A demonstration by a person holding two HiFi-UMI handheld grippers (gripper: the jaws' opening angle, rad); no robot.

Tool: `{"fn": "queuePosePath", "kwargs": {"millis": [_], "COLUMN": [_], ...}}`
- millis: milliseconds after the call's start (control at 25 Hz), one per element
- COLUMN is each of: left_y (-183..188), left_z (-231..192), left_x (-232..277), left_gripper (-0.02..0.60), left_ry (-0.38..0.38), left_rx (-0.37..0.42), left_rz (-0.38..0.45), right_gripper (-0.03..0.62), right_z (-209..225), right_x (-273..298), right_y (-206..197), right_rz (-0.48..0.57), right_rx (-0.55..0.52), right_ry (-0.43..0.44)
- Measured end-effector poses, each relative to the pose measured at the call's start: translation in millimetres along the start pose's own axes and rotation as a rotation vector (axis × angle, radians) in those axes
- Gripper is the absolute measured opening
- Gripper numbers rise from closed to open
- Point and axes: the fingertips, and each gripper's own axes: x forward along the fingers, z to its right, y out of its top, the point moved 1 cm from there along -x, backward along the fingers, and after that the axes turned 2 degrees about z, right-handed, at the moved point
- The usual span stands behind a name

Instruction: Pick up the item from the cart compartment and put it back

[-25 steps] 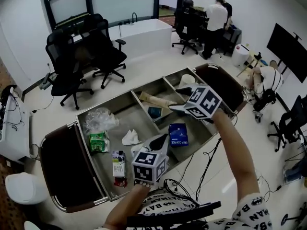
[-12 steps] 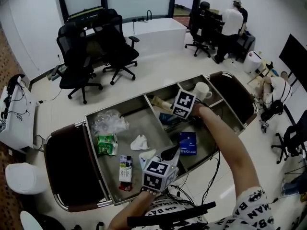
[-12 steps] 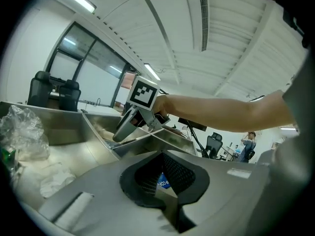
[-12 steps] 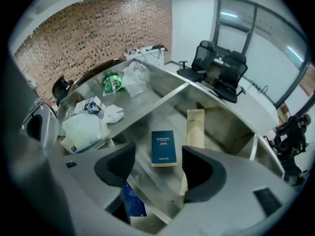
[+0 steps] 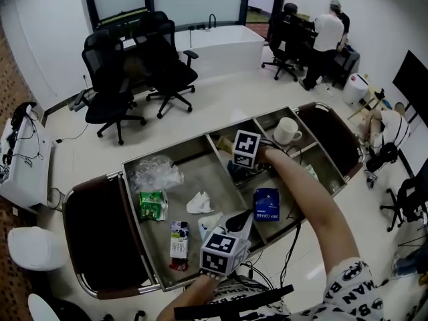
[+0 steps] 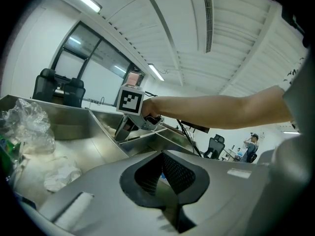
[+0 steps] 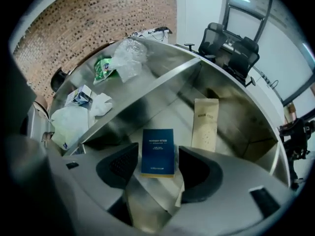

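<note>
Since a second ago the right gripper (image 7: 157, 171) has dropped from above the cart's (image 5: 172, 152) far end into the middle compartment. It now points straight down.

Left compartment: clear plastic bag (image 5: 155, 174), green packet (image 5: 153, 204), white tissue (image 5: 199, 202) and milk carton (image 5: 179, 238) all lie loose on the floor. None is touched.

Left gripper (image 6: 162, 173): it hangs at the near rim, aimed roughly level across the cart. Its fingers are clenched together on nothing, so I read it as idle.

Middle compartment: the right gripper's fingers are spread and have just been closing. A dark blue packet (image 7: 158, 151) lies flat on the floor between them. The pads stand either side of it with gaps showing and do not press it yet. A beige sachet (image 7: 205, 124) lies just beside it, further in, and a blue coffee box (image 5: 267, 204) sits at the near end.

Right compartment: a white cup (image 5: 286, 130), well apart from the work.

Progress: early. The approach looks done and the grasp is not made. Closing on the packet, lifting it and setting it back all remain.
</note>
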Motion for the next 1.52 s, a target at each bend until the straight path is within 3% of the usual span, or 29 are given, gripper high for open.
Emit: {"fn": "queuePosePath", "kwargs": {"millis": [560, 800, 1040, 1320, 1520], "left_y": [0, -2, -1, 20, 30], "left_z": [-3, -2, -4, -24, -26], "left_x": [-8, -10, -8, -12, -10], "left_gripper": [0.0, 0.0, 0.0, 0.0, 0.0], "left_ry": [0.0, 0.001, 0.017, 0.062, 0.081], "left_rx": [-0.006, -0.006, -0.008, -0.005, 0.028], "left_rz": [0.017, 0.017, 0.028, 0.115, 0.141], "right_gripper": [0.255, 0.25, 0.25, 0.249, 0.249], "right_z": [1, 4, 16, -10, -45], "right_x": [21, 17, -33, -119, -185], "right_y": [1, 6, 15, 7, -31], "right_rz": [-0.077, -0.043, 0.16, 0.542, 0.795], "right_rx": [-0.022, 0.001, 0.092, 0.188, 0.243], "right_ry": [0.0, -0.005, -0.087, -0.229, -0.349]}}
